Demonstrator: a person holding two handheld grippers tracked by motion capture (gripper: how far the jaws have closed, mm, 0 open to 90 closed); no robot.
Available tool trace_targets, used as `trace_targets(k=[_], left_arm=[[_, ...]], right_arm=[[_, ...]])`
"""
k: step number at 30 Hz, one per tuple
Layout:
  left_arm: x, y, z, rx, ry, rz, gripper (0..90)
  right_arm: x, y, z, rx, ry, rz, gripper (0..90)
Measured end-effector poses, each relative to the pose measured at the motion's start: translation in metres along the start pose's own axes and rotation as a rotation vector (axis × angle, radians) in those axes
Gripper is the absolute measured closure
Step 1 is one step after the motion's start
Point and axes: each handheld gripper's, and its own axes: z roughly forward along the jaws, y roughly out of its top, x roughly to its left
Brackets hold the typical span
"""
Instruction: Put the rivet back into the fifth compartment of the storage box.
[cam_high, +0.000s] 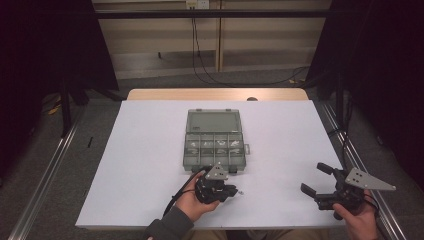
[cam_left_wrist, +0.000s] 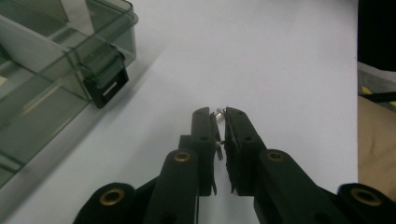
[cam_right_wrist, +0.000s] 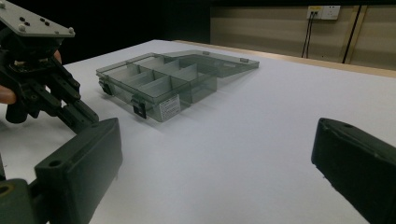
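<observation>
Left tongs (cam_high: 231, 191) sit near-centre on the white desk (cam_high: 150, 150), jaws clamped on a small shiny metal part (cam_left_wrist: 218, 113) right at their tips, low over the desk surface. In the left gripper view the part shows just past the jaw ends, held between them.

Right tongs (cam_high: 315, 180) are near the desk's right edge, well apart from the left tongs, jaws spread wide with nothing between them. In the right gripper view both jaws frame bare desk.

Smoky transparent plastic compartment box (cam_high: 214, 147) lies mid-desk, lid (cam_high: 213, 121) open and laid flat toward the far side. Its near edge is just beyond the left tongs; the near right corner latch (cam_left_wrist: 106, 88) is close to the left tongs' path. Small parts lie in the far row of compartments, too small to identify.

Open room: wide bare desk left of the box, right of the box, and between the two tongs. The near edge of the desk is close behind both hands. The far edge meets a wooden strip (cam_high: 215, 94). The right tongs partly overhang the right edge of the desk.
</observation>
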Motion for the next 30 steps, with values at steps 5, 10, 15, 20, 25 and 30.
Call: trace_targets(k=[5,10,15,20,25,30], left_arm=[[0.005,0.001,-0.006,-0.023,0.014,-0.014,82.5],[0.012,0.003,-0.017,-0.068,0.030,-0.028,82.5],[0.019,0.003,-0.027,-0.112,0.054,-0.046,82.5],[0.024,0.003,-0.035,-0.146,0.068,-0.064,82.5],[0.028,0.003,-0.041,-0.164,0.084,-0.074,82.6],[0.035,0.001,-0.048,-0.190,0.108,-0.089,82.6]], right_arm=[[0.000,0.000,0.000,0.000,0.001,-0.001,1.9],[0.000,0.000,0.000,0.001,0.000,0.000,1.9],[0.000,0.000,0.000,0.001,0.003,-0.001,1.9],[0.000,0.000,0.000,0.000,0.002,-0.001,1.9],[0.000,0.000,0.000,0.001,0.003,0.001,1.9],[0.000,0.000,0.000,0.001,0.003,0.000,1.9]])
